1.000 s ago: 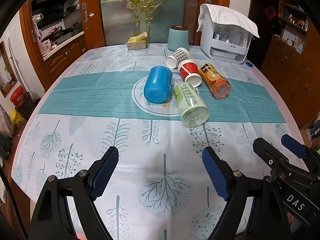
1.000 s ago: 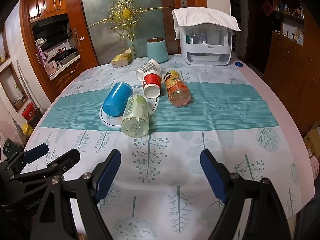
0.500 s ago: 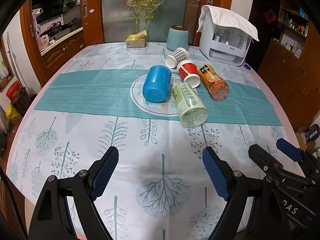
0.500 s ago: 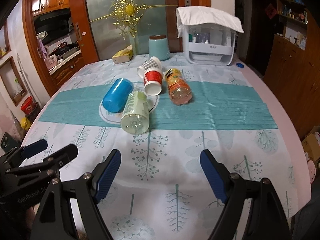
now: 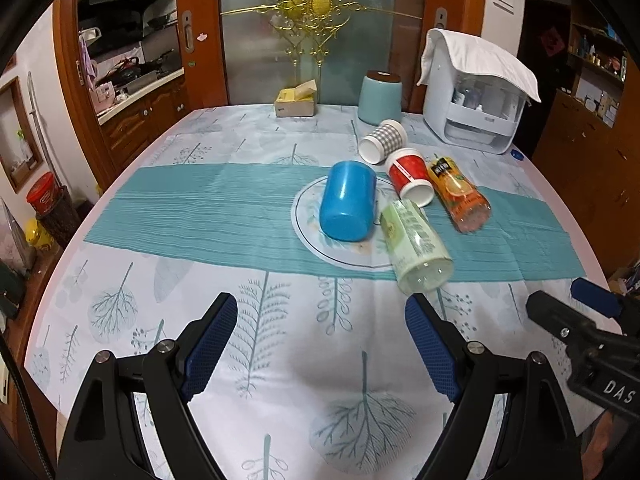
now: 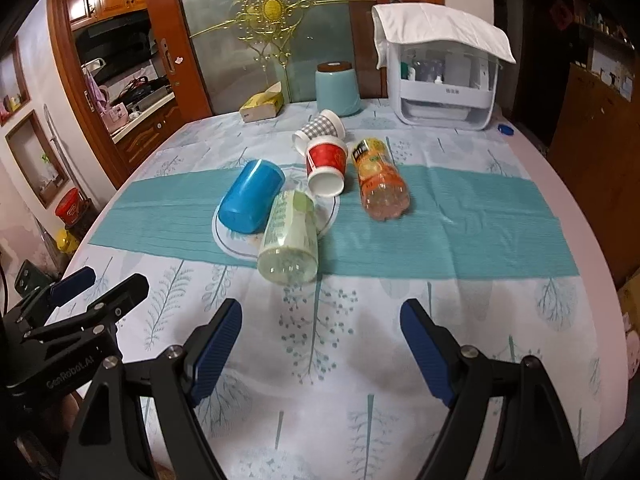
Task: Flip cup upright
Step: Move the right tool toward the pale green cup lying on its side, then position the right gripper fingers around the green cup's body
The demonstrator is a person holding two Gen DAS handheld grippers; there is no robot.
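Spreading across both views, the table (image 5: 168,320) wears a tree-print cloth with a teal band, and it fills more of each view than a second ago: both tools have come nearer the cluster of things, which lies as it did before.

At the far edge stands a white cabinet (image 5: 476,104) draped with a towel, a pale blue jar (image 5: 380,98) beside it, and a yellow box (image 5: 296,102) further left.

On the band, the blue cup (image 5: 348,204) lies on its side over a round mat (image 5: 344,256), its closed base toward the left camera (its mouth points away). Touching it on the right lies a green bottle (image 5: 416,248), base toward the cameras; its label print is too small to read. An orange bottle (image 5: 460,196) lies beyond it, label also unreadable. A red cup (image 5: 410,176) lies between them, mouth forward, and a checked cup (image 5: 382,142) lies behind, both on their sides.

The left tool (image 5: 320,352) hovers over the near cloth with its blue pads wide apart, holding nothing; in the right view its body reads "GenRobot.AI". The right tool (image 6: 320,348) is likewise spread and holds nothing; in the left view its side reads "DAS".
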